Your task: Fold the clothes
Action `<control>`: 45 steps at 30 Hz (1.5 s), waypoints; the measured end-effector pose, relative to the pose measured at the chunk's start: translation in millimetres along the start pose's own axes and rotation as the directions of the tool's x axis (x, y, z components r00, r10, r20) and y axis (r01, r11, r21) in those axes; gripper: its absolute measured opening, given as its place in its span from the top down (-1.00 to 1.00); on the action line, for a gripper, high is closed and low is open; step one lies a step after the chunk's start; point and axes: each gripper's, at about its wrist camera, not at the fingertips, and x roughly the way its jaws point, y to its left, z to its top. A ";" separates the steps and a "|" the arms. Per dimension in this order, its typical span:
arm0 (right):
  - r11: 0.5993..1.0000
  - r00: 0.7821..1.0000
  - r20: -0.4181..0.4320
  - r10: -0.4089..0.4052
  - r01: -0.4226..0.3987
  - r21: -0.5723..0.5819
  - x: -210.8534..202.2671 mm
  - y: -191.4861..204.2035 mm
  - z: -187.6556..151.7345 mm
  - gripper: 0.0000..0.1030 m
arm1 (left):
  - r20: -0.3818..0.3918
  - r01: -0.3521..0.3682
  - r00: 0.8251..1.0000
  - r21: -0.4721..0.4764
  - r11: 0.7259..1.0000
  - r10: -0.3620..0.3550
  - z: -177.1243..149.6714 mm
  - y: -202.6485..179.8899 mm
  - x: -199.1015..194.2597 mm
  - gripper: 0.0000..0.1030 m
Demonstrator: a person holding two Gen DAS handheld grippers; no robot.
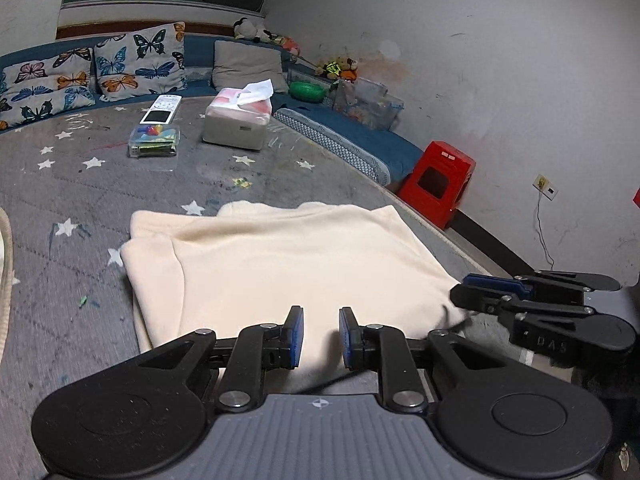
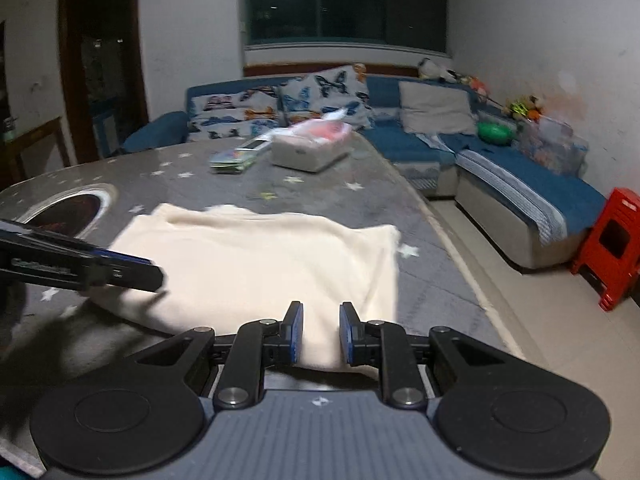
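A cream garment lies folded flat on the grey star-patterned table; it also shows in the right wrist view. My left gripper is open, its jaws apart over the garment's near edge, holding nothing. My right gripper is open over the garment's near right part, holding nothing. The right gripper also shows in the left wrist view at the garment's right corner. The left gripper also shows in the right wrist view at the garment's left edge.
A tissue box, a remote control and a clear box of small items sit at the table's far side. A blue sofa with butterfly cushions runs behind. A red stool stands on the floor to the right.
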 end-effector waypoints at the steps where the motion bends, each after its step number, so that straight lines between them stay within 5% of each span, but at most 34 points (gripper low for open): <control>1: 1.000 1.000 -0.002 0.005 -0.005 -0.021 1.2 4.6 -1.5 0.63 | -0.003 -0.003 1.000 0.002 1.000 0.003 -1.5 -0.3 0.3 0.60; 10: 0.997 0.998 -0.051 -0.042 0.039 -0.068 0.6 9.8 -21.6 0.61 | -0.008 -0.029 1.000 0.004 1.000 0.029 -7.2 1.4 -4.5 0.59; 17: 0.999 1.000 -0.013 -0.025 0.025 -0.031 -7.4 12.4 -15.0 0.21 | -0.017 -0.046 0.999 -0.015 0.999 0.046 -10.0 0.4 -12.4 0.54; 21: 1.000 1.000 -0.012 -0.023 0.022 -0.020 -6.2 17.3 -15.5 -0.10 | -0.019 -0.069 0.997 -0.016 0.997 0.069 -14.4 -1.1 -19.2 0.20; 25: 1.000 1.000 -0.013 -0.020 0.020 0.000 -7.4 21.0 -17.7 -0.34 | -0.021 -0.087 0.996 -0.014 0.996 0.086 -19.5 -2.1 -24.8 0.07; 45: 0.995 0.999 0.004 -0.054 0.054 0.087 -17.3 39.0 -25.6 -0.86 | -0.012 -0.167 0.986 -0.021 0.986 0.167 -40.0 0.8 -50.4 -0.64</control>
